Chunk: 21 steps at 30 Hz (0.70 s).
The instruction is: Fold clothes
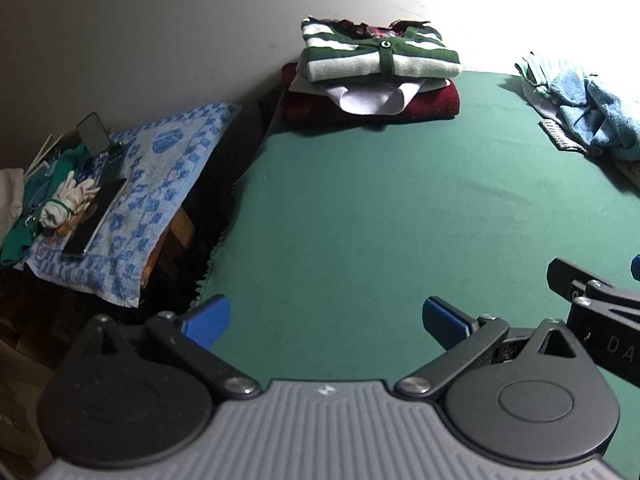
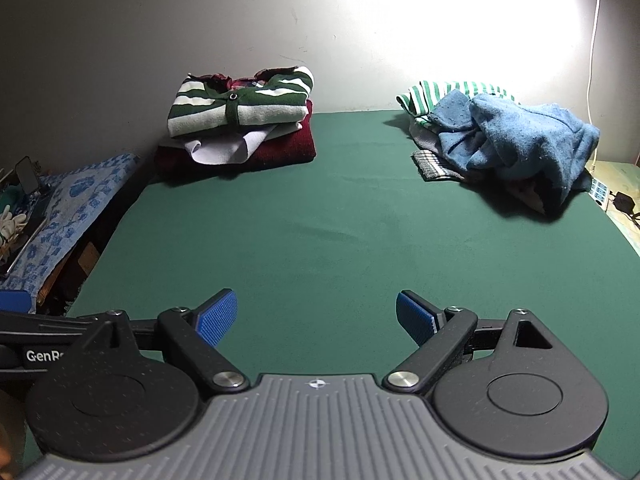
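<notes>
A folded stack point(image 1: 372, 76) point(image 2: 240, 120) rests at the back left of the green table point(image 1: 380, 220) point(image 2: 320, 220): a green-and-white striped top over a white piece and a dark red one. At the back right lies an unfolded pile point(image 1: 584, 112) point(image 2: 508, 144), with a blue fleece garment over striped and checked cloth. My left gripper point(image 1: 326, 322) hovers open over the near left part of the table, holding nothing. My right gripper point(image 2: 316, 316) is open too, above the near middle, nothing between its blue pads. Each gripper's body shows at the edge of the other's view.
Left of the table stands a lower surface under a blue-patterned towel point(image 1: 160, 184) point(image 2: 68, 208), carrying a phone point(image 1: 94, 216), white gloves point(image 1: 68, 200) and a small mirror point(image 1: 94, 132). A grey wall runs behind. A white cable point(image 2: 592, 60) hangs at the far right, by a power strip point(image 2: 600, 190).
</notes>
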### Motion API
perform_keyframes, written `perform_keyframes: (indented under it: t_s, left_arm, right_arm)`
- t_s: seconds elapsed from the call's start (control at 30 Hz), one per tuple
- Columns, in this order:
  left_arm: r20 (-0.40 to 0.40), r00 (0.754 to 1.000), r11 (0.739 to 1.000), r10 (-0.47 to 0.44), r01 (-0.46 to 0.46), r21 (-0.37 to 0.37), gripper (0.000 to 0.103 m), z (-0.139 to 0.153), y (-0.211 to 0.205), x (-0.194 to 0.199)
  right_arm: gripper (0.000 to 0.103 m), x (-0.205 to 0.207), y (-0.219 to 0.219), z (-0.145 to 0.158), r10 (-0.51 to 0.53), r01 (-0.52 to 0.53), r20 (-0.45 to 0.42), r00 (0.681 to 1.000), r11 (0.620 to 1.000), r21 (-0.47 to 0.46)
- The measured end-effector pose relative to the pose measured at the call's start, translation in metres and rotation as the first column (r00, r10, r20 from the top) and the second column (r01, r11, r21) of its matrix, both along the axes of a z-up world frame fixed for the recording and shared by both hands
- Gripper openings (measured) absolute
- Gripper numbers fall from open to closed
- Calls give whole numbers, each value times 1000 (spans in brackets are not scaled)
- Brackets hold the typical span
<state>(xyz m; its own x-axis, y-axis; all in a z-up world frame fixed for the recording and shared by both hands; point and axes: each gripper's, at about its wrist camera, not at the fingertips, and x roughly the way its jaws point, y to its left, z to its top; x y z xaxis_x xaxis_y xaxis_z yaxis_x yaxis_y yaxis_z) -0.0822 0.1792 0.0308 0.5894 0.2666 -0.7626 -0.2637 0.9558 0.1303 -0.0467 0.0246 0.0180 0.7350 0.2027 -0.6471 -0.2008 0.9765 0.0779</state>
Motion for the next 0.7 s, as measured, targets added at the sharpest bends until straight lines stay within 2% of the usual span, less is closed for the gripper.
perform_keyframes:
  t_s: [0.23, 0.7]
  left_arm:
    - [-19, 999, 998, 36, -37, -53, 103, -7, 7, -1]
    - [-45, 998, 999, 33, -34, -26, 103, -19, 7, 7]
  right_arm:
    - [89, 1, 7, 2, 32, -31, 10, 999, 999, -18]
    - [89, 6, 10, -8, 42, -42, -30, 999, 999, -2]
